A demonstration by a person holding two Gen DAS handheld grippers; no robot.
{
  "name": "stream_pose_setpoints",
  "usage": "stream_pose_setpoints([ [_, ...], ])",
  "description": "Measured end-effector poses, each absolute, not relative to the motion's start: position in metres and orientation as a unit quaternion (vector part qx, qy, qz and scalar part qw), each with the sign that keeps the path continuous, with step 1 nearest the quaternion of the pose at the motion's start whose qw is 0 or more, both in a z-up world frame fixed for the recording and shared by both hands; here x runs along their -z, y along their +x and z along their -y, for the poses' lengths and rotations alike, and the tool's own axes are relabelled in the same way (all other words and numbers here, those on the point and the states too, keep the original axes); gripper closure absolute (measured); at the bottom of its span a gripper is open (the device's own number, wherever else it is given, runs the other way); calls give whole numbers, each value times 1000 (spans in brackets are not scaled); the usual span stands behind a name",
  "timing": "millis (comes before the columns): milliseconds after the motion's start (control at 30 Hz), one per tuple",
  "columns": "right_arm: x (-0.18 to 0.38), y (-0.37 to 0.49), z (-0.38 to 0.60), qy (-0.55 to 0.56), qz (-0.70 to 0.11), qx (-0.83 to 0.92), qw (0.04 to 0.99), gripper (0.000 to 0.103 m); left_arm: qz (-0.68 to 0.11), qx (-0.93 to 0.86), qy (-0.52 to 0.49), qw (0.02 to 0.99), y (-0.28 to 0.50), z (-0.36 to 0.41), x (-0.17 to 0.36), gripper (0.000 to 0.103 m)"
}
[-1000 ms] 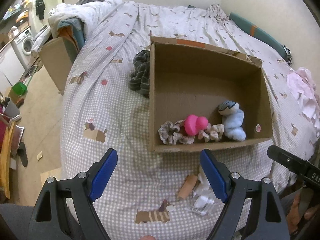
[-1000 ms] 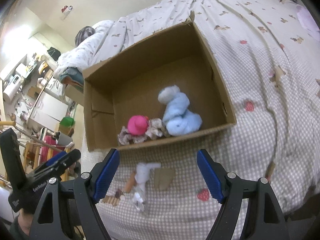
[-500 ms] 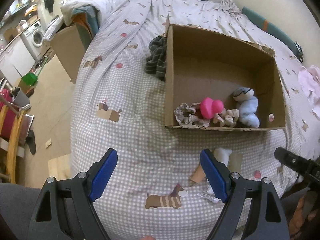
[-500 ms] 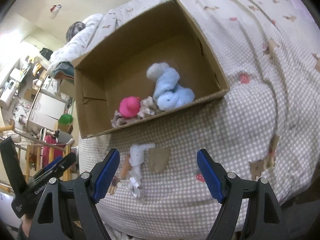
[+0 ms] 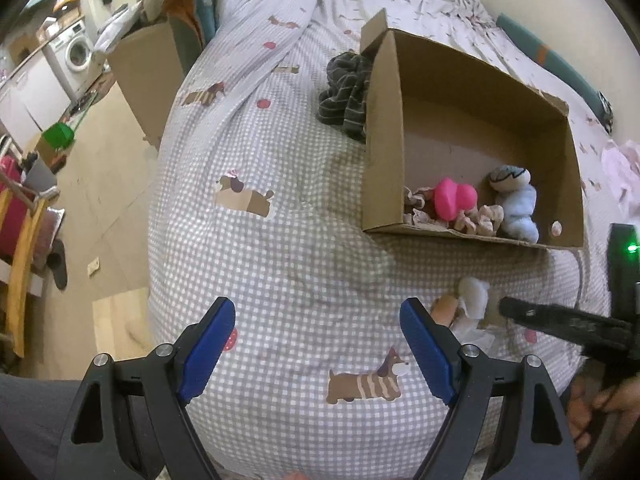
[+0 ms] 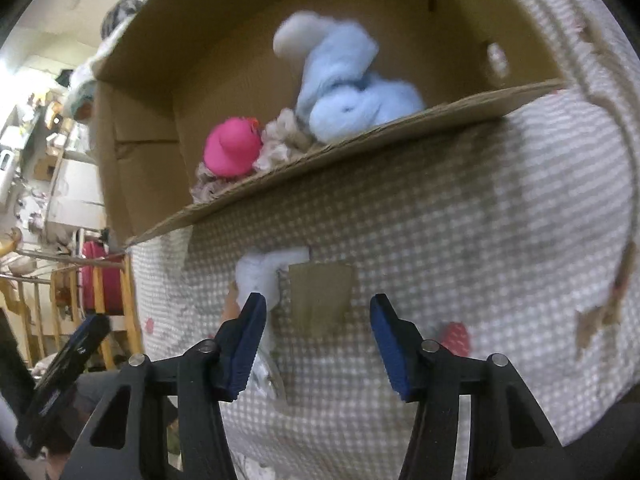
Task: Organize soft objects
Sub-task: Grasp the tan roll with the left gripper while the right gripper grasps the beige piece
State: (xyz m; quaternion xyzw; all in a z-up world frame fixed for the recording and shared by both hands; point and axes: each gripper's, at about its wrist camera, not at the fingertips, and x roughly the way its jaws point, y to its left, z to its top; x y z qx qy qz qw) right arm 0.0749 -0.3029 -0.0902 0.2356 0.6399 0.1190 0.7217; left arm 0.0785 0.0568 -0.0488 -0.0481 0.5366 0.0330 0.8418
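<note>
While right gripper (image 6: 316, 340) hangs spread over white toy (image 6: 264, 276) at 11 o'clock, ready to pinch, left gripper (image 5: 316, 344) waits spread; box (image 5: 384, 136) at 1 o'clock.

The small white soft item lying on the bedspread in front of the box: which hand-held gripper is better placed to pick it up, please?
Right. The right hand-held gripper hangs open just beside the white soft item, while the left hand-held gripper sits farther from it.

Toys (image 5: 456, 200) in box (image 5: 384, 128) on bed (image 5: 280, 240); sock (image 5: 474, 300) in front.
</note>
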Motion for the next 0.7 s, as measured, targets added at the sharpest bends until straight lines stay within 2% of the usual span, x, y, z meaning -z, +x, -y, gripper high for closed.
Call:
stream_pose_setpoints([
  [67, 99, 80, 291, 217, -653, -116, 716, 46, -538, -32, -50, 841, 79, -59, 50, 20],
  [100, 102, 81, 284, 203, -658, -115, 716, 54, -539, -31, -50, 840, 79, -59, 51, 20],
  [133, 102, 82, 278, 191, -661, -116, 716, 68, -541, -30, -50, 839, 78, -59, 52, 20],
  [233, 102, 83, 272, 167, -662, -114, 721, 88, -548, -23, -50, 835, 78, -60, 56, 20],
  [300, 96, 82, 274, 169, -658, -116, 725, 90, -555, -17, -54, 830, 80, -59, 60, 24],
  [367, 94, 78, 283, 177, -653, -116, 727, 90, -561, -10, -56, 826, 81, -56, 62, 34],
  [533, 80, 71, 307, 201, -632, -116, 740, 90, -583, 21, -63, 810, 87, -41, 72, 45],
  [700, 63, 61, 327, 222, -607, -124, 753, 90, -597, 46, -60, 799, 95, -20, 83, 45],
])
